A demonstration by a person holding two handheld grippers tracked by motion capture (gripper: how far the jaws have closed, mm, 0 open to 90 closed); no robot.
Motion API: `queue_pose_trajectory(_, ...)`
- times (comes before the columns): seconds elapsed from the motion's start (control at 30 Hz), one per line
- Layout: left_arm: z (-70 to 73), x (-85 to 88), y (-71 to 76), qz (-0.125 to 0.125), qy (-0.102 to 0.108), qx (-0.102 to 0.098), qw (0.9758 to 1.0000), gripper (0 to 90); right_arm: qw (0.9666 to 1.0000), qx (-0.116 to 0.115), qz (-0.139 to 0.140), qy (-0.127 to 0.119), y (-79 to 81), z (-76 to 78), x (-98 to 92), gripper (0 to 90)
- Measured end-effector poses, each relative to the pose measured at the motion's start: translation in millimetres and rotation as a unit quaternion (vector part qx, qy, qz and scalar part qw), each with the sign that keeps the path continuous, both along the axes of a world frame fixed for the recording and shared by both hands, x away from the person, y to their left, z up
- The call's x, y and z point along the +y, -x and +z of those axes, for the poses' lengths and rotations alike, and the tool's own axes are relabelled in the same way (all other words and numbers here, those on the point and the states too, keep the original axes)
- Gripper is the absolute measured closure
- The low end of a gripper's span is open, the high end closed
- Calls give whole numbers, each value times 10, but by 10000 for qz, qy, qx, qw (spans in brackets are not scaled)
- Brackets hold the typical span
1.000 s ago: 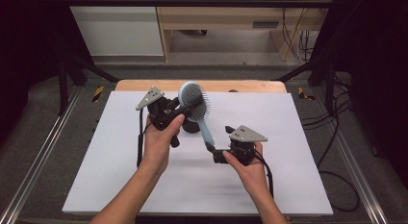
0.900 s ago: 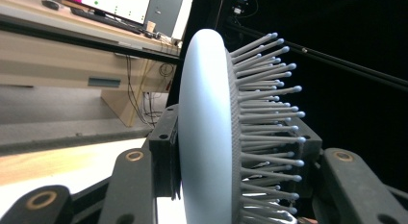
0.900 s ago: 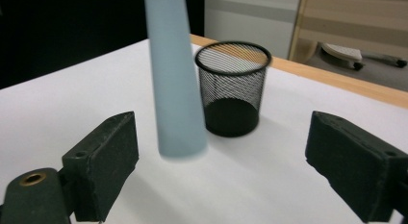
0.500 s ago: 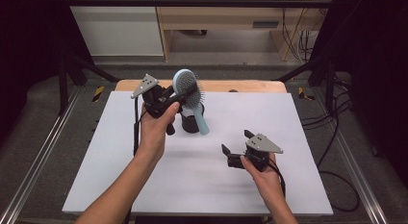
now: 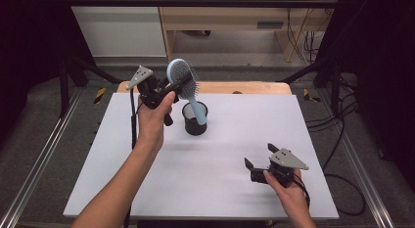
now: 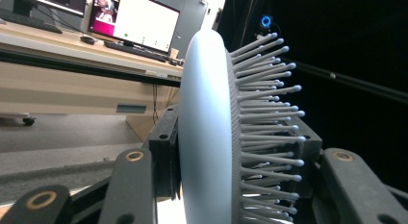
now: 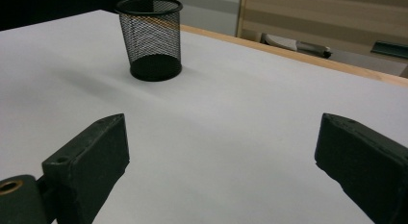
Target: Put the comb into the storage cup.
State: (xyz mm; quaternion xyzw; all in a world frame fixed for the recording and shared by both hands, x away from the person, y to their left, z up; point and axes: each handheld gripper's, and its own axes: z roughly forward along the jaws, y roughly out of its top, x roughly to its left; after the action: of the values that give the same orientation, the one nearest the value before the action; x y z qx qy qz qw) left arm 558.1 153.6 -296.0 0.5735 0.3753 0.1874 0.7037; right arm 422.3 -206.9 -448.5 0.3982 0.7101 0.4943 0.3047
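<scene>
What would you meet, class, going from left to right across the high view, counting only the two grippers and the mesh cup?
left gripper → black mesh cup → right gripper

- No legible text, label, brand, number or sign anywhere across the three views.
- Monitor (image 6: pixel 139 22) in the left gripper view: bright window with dark specks, possibly lines of text, too blurred to read.
- Second monitor (image 6: pixel 53 0) at the top left edge there: cropped, nothing readable.
- Yellow-and-black striped markings (image 5: pixel 99 95) on the floor beside the table in the high view: a pattern, no letters.
- Grey three-cornered plate (image 5: pixel 288 158) in the high view: holes, no print.
</scene>
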Motion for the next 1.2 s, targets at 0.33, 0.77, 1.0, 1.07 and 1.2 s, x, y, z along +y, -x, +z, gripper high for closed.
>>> queue_pose_trajectory(0.33, -17, -36, -167, 135, -43, 74, 9999, 509, 9998, -64, -127, -119, 36, -81, -180, 71)
queue_pose_trajectory(0.77, 21, -103, -267, 252, -245, -5, 9994, 508, 9999, -67, -75, -112, 42, -129, -231, 50)
queue_pose_trajectory(1.0, 75, -139, -298, 342, -226, -38, 9992, 508, 9996, -153, -160, -192, 55, -111, -238, 45)
queue_pose_trajectory(1.07, 86, -153, -298, 376, -297, -55, 9988, 508, 9995, -166, -162, -217, 63, -102, -239, 45)
queue_pose_trajectory(1.2, 122, -167, -290, 415, -342, -112, 9985, 508, 9995, -175, -172, -217, 73, -100, -232, 33)
